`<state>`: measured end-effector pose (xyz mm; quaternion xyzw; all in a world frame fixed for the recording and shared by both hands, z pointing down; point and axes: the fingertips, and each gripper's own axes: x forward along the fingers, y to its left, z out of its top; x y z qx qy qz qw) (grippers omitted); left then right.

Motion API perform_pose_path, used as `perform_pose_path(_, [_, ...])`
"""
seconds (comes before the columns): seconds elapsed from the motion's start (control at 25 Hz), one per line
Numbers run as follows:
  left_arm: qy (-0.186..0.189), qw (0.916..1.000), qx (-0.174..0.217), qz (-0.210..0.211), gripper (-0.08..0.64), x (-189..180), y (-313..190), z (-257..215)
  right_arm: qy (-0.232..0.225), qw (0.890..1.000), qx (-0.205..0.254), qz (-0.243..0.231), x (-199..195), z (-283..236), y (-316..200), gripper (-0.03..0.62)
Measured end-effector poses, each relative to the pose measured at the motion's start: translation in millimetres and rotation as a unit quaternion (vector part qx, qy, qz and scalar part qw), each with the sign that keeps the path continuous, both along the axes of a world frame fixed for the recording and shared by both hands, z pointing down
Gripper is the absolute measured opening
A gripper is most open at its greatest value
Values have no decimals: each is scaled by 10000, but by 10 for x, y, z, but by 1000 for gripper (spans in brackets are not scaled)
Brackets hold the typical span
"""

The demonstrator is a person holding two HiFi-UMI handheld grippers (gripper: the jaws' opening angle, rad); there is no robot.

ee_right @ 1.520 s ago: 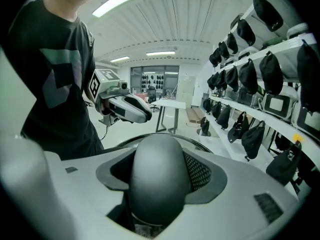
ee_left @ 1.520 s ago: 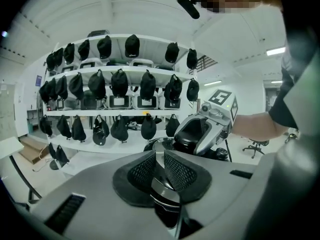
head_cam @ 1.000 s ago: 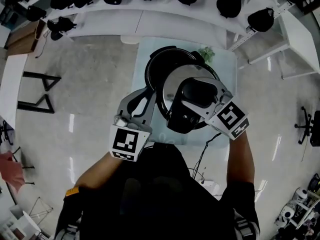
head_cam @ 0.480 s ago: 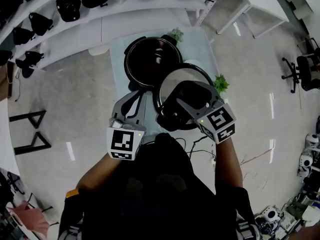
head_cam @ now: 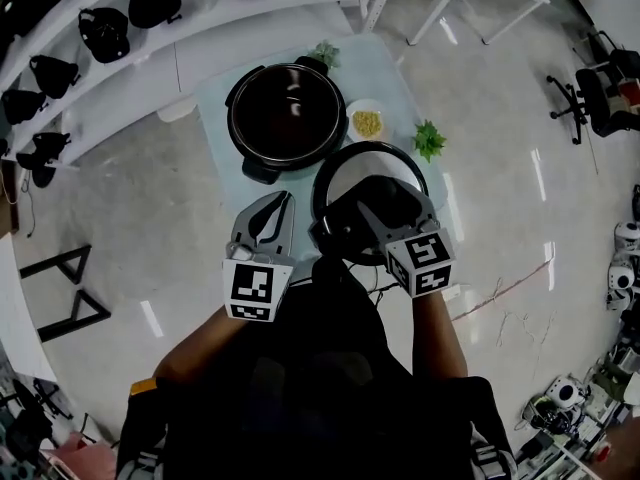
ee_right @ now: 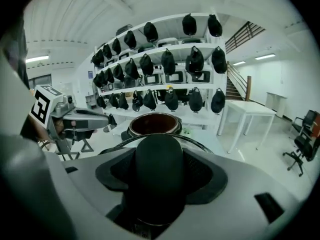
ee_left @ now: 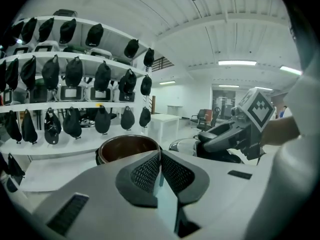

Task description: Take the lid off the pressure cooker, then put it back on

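Observation:
The pressure cooker pot [head_cam: 283, 118] stands uncovered on the small table, its dark inside showing; it also appears in the left gripper view [ee_left: 126, 148] and the right gripper view [ee_right: 154, 124]. The round steel lid [head_cam: 370, 203] with its black handle [ee_right: 159, 171] hangs off the pot, nearer me and to the right. My right gripper [head_cam: 380, 208] is shut on the lid's handle. My left gripper [head_cam: 272, 216] is shut with nothing in it, just near of the pot's front edge.
A small bowl of yellow food [head_cam: 367, 123] and two little green plants [head_cam: 428, 140] sit on the pale table [head_cam: 218, 94] beside the pot. White shelves with dark bags [head_cam: 105, 28] run behind. An office chair [head_cam: 590, 93] stands far right.
The lid in my right gripper has come off the pot and moved toward me and to the right. The pot now stands fully uncovered. My left gripper has drawn back from the pot's rim.

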<state>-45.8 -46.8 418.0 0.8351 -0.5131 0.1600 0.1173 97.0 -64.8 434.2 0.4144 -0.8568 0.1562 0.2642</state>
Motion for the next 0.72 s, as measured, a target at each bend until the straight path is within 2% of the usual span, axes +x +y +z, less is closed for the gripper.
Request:
perform_pose_path(0.36, [-214, 9992, -266, 192, 14, 140, 1, 372, 212, 9957, -304, 846, 258, 619, 14, 290])
perform_pose_path(0.72, [-367, 9979, -509, 161, 12, 253, -96, 744, 326, 9899, -605, 1239, 394, 1319, -178, 290])
